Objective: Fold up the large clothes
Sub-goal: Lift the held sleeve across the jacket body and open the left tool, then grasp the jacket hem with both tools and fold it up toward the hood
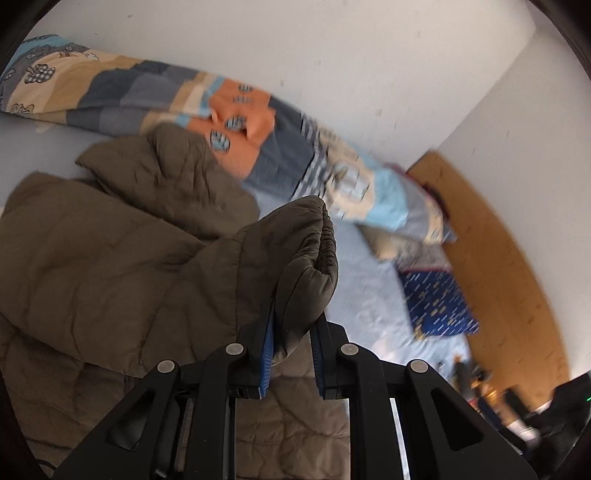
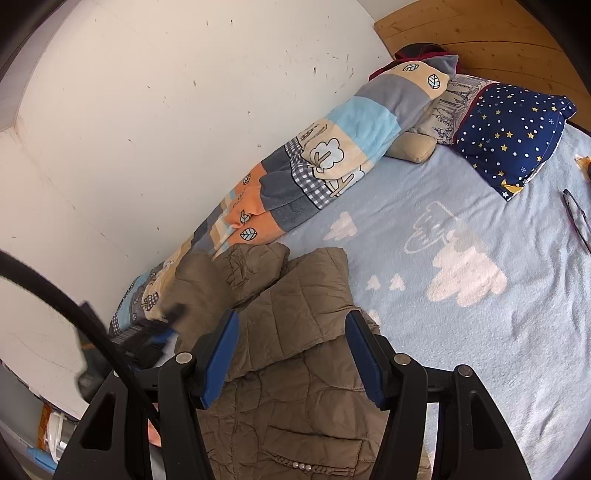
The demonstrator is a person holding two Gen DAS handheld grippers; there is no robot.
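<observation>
An olive-brown quilted jacket [image 2: 295,350] lies spread on a bed covered with a light blue sheet [image 2: 480,350] printed with white clouds. The left tongs [image 1: 291,332] are clamped on the cuff end of one sleeve [image 1: 303,251], which is lifted off the bed and stands up between the blue pads, its gathered opening turned toward the wall. Below and to the left of it the jacket body lies rumpled, with another fold of the same fabric bunched up beside a rolled patchwork blanket [image 1: 240,122]. The right tongs [image 2: 291,354] hang just above the jacket with their fingers wide apart and nothing between them; the jacket's upper part shows in the gap. In the right wrist view the left tongs appear as a dark blur at the jacket's left edge. The blanket, in orange, grey, cream and pale blue patches, runs along the white wall [image 2: 166,110]. At the head of the bed a navy pillow [image 2: 513,136] with stars and dots lies near a wooden headboard [image 2: 480,33], beside a grey printed pillow [image 2: 450,103].
</observation>
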